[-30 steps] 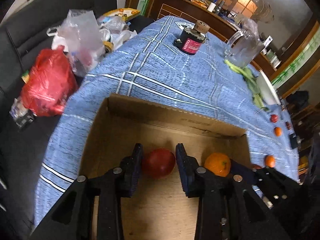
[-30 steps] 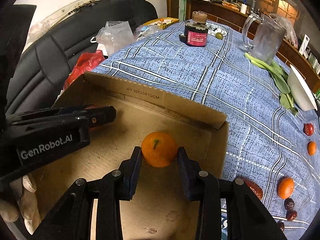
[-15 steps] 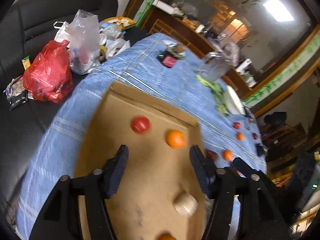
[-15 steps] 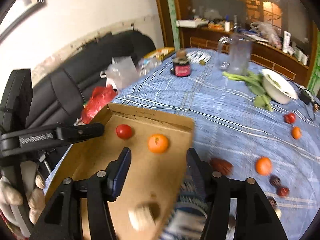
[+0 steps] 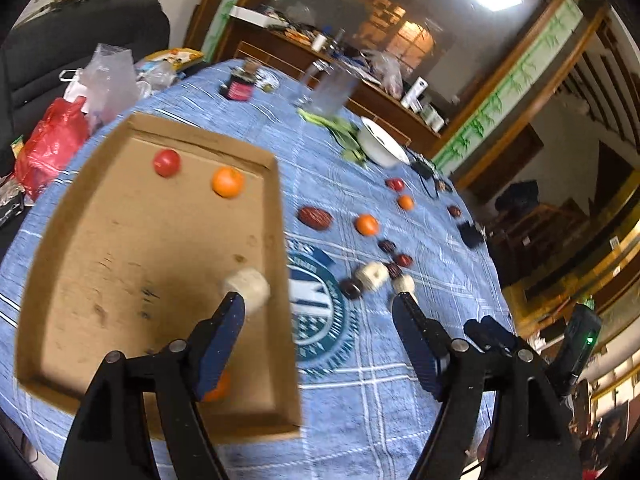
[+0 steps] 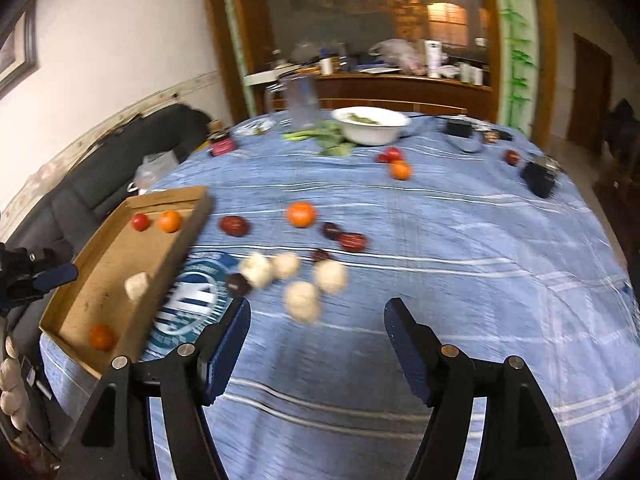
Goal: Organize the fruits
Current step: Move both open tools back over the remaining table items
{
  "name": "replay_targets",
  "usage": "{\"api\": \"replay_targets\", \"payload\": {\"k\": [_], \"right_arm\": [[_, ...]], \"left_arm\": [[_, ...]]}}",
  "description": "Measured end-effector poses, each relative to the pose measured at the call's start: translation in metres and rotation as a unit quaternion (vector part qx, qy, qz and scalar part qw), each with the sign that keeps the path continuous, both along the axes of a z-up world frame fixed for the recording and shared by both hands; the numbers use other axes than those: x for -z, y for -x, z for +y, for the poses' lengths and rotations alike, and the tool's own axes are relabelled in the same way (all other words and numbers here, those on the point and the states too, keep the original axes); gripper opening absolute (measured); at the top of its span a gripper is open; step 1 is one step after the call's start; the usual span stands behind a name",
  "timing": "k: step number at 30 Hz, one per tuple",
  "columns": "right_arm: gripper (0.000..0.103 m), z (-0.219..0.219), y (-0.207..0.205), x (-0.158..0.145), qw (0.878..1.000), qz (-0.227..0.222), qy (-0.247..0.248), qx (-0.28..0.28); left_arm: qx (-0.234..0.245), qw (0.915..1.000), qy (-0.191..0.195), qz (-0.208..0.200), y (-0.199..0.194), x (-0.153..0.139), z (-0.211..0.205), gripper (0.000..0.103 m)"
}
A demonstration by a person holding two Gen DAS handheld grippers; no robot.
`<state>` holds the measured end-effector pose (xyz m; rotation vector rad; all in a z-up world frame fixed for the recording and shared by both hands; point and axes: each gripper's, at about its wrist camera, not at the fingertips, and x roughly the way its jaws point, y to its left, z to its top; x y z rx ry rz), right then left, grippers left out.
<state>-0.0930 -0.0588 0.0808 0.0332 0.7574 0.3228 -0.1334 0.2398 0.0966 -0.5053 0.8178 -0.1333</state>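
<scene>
Both grippers, left [image 5: 316, 304] and right [image 6: 316, 310], have lifted off the shallow brown cardboard box [image 5: 276, 216], jaws spread wide, holding nothing. Round red tomato [image 5: 167, 162] and orange tangerine [image 5: 227, 182] sit inside.

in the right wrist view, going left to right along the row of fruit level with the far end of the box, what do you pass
red tomato → orange, both in the cardboard box → dark red fruit on the blue tablecloth → larger orange → small dark date → red date

Both hand-held grippers, left [image 5: 318, 306] and right [image 6: 316, 312], released their fruits, opened wide and pulled back.
</scene>
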Motion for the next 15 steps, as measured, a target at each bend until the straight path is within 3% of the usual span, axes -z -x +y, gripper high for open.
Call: {"api": "replay_targets", "payload": {"k": [7, 15], "right_arm": [[0.074, -0.031, 0.013, 0.006, 1.0, -0.001, -0.004, 0.01], [0.074, -0.01, -0.01, 0.033, 0.999, 0.042, 0.002, -0.028]], "left_arm": [[0.025, 0.9991, -0.033, 0.001, -0.008, -0.003, -0.04, 0.076], [0.047, 0.9971, -0.05, 0.034, -0.056, 0.014, -0.055, 0.076]]}}
